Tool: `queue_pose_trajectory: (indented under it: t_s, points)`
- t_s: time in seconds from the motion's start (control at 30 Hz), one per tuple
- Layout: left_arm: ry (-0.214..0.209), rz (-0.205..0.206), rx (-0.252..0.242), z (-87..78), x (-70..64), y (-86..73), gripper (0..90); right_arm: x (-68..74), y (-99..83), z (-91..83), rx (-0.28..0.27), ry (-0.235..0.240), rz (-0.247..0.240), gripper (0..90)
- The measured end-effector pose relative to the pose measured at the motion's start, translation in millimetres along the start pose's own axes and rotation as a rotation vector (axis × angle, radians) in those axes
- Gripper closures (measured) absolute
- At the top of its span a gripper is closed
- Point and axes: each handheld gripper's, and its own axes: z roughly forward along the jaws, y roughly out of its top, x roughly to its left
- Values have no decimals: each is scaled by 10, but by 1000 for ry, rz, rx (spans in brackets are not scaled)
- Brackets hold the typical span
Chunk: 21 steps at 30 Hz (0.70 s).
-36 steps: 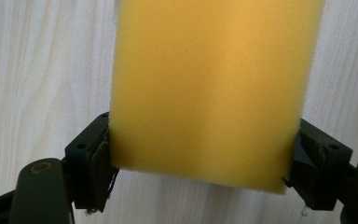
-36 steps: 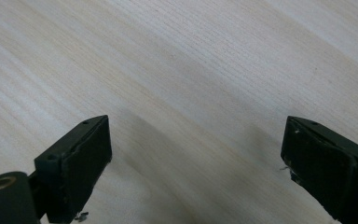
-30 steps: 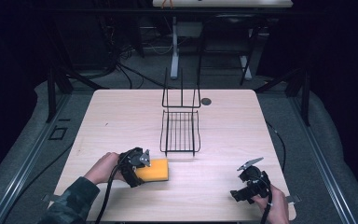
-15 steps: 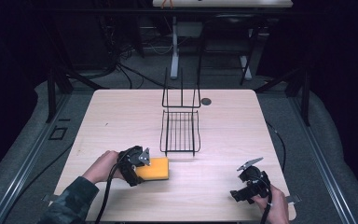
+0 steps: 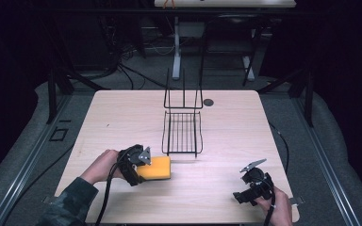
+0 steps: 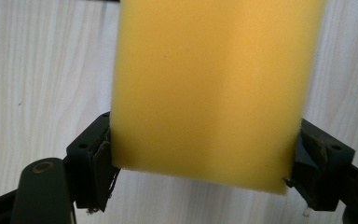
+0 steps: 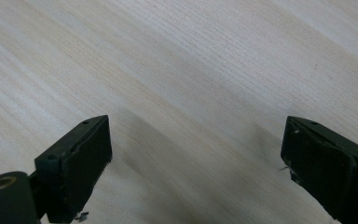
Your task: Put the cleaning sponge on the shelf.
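Holding the soft yellow sponge block (image 6: 212, 88) is your left gripper (image 6: 200, 175). Its two black jaws press on the near end of the sponge, one on each side. The sponge fills the whole gap between them and runs on past the jaw tips, away from your hand. Under it you can see the pale wooden table (image 6: 37, 74).

From above, your left gripper (image 5: 139, 162) sits near your edge of the table (image 5: 122, 108), with your left hand (image 5: 104, 165) just behind it. The sponge (image 5: 155, 168) sticks out from the jaws and lies flat, low over the wood. You cannot tell if it touches the wood.

Your right gripper (image 7: 196, 161) holds nothing. Its jaws stand wide apart, and between them there is bare wood with a soft dark shadow. From above, this gripper (image 5: 253, 181) is well apart from the sponge, near the other front corner, in your right hand (image 5: 274, 212).

Farther out, past the tips of the left jaws, stands the black wire rack (image 5: 183, 127). Its front edge is just beside the far end of the sponge. Beyond the rack, a small dark round spot (image 5: 209, 102) lies on the table.
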Motion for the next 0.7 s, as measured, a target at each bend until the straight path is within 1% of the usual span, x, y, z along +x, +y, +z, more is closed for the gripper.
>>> queue_pose_trajectory:
  t_s: [0.07, 0.23, 0.3, 0.33, 0.57, 0.63, 0.7]
  points:
    - [2, -4, -6, -17, 6, 3, 212, 1, -1, 2, 3, -1, 2, 81]
    - [-8, 9, -19, -52, 10, 39, 212, -1, -4, -1, -2, 0, -4, 81]
    - [-8, 9, -28, -56, 1, 56, 212, -2, -3, -12, 6, 0, -1, 81]
    - [-9, 17, -24, -61, 1, 65, 212, -2, -4, -14, 6, 0, -2, 81]
    - [-14, 21, -28, -94, 6, 110, 212, 6, -4, -17, 3, -1, -4, 81]
    - [-11, 32, -26, -111, 15, 129, 212, 7, -3, -17, 4, -1, -4, 81]
    - [-7, 38, -36, -126, 11, 147, 212, 6, -2, -15, 4, -1, -4, 81]
